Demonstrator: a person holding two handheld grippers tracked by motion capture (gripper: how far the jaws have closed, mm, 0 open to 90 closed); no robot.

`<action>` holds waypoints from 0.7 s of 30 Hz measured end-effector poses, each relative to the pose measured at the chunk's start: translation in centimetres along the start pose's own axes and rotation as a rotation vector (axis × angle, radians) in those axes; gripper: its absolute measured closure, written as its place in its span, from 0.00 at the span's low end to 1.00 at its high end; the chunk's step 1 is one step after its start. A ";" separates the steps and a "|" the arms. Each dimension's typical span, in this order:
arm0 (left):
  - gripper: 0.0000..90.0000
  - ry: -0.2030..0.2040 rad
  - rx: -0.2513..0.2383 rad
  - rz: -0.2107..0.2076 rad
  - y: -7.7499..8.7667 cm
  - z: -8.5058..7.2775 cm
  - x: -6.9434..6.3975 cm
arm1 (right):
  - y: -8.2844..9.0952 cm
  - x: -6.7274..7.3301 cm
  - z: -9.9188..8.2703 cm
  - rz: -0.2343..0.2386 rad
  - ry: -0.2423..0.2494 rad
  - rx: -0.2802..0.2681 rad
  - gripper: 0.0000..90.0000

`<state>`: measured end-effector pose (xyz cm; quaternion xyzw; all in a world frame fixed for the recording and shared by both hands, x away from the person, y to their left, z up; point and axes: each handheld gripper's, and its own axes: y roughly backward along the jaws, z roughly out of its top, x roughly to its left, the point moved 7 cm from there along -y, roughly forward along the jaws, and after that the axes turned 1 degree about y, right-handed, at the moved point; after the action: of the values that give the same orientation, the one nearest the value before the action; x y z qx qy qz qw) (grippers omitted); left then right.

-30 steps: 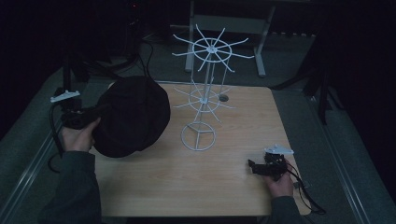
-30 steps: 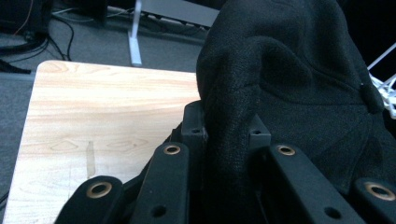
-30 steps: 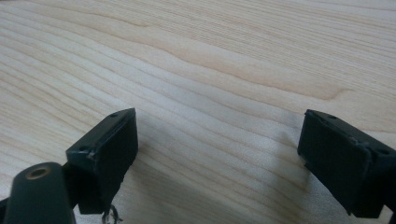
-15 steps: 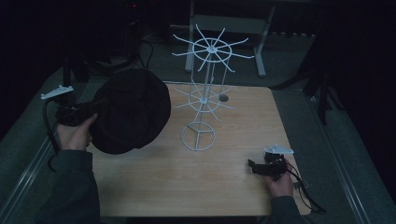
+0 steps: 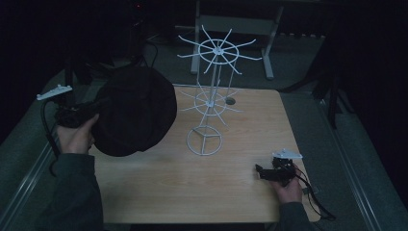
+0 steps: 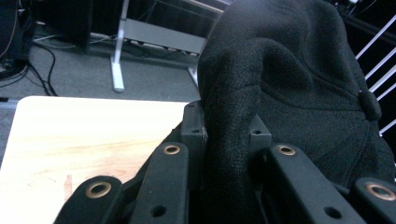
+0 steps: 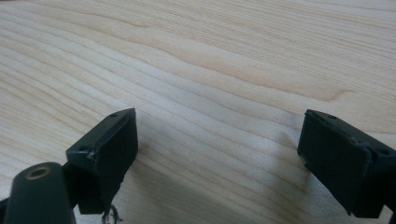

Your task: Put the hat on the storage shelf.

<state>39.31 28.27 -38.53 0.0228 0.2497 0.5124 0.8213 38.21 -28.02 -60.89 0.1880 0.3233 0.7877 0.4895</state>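
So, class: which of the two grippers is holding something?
The left gripper, shut on the black fabric cap; the right gripper rests open over bare table.

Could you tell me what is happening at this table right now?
A person holds a gripper in each hand. The left gripper is shut on a black cap, held up over the left side of the table, beside a white wire rack whose arms are bare. The right gripper rests open and empty, low over the wood near the front right corner.
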 end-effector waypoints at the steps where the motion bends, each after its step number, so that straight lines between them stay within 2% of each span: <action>1: 0.86 0.002 -0.004 -0.003 0.0 0.1 -0.1 | 0.0 0.0 0.0 0.000 0.000 0.000 0.13; 11: 0.86 -0.001 -0.017 -0.027 -0.2 0.6 -0.9 | 0.0 0.0 0.0 0.000 0.002 -0.002 0.13; 21: 0.86 0.005 -0.028 -0.069 -0.5 1.0 -1.6 | 0.0 0.0 0.0 0.000 0.002 -0.002 0.13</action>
<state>39.62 26.89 -37.17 0.0014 0.2451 0.4871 0.8382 38.25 -28.02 -60.89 0.1866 0.3232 0.7882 0.4893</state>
